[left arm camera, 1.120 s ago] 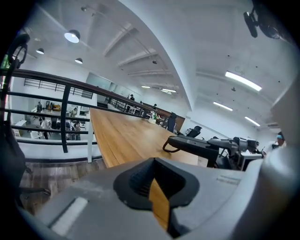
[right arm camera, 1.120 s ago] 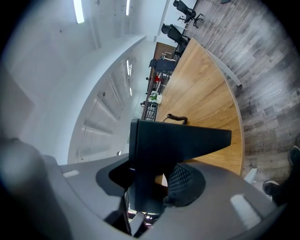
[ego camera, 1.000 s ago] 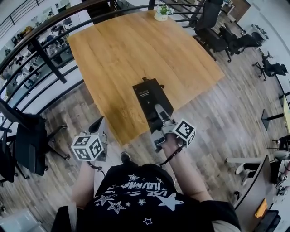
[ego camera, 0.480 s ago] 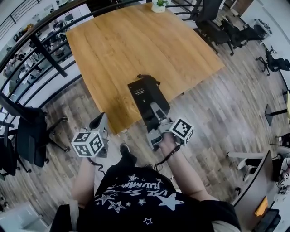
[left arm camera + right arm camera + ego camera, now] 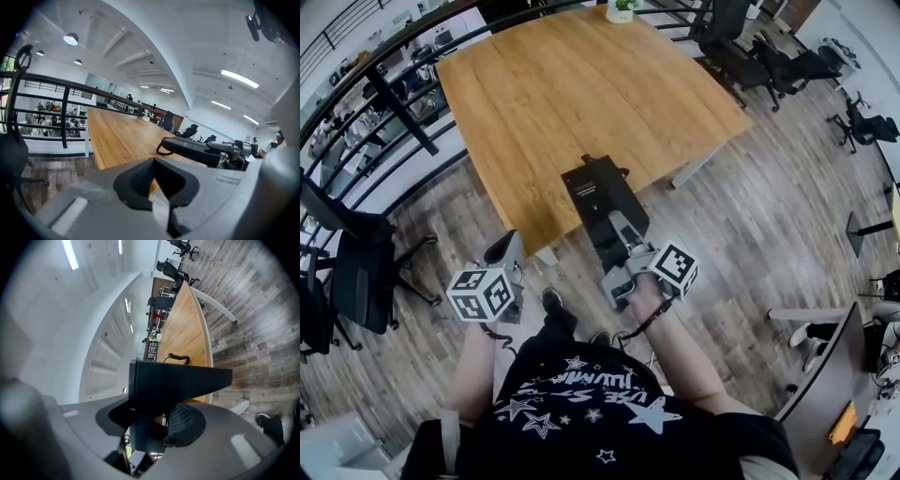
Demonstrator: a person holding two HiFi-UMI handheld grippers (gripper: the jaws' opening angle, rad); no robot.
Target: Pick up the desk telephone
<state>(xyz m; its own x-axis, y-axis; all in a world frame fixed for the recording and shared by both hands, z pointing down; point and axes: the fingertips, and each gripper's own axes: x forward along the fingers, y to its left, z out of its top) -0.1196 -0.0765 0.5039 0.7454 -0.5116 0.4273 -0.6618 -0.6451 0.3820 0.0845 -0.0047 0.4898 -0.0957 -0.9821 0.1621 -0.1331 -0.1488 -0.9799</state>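
Right claw clamped on desk telephone jutting ahead over table edge, left claw closed, empty

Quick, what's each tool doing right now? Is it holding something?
Left tool: closed, holding nothing.
Right tool: closed on the desk telephone.

Right tongs grip the black desk telephone over the wooden table's near edge.
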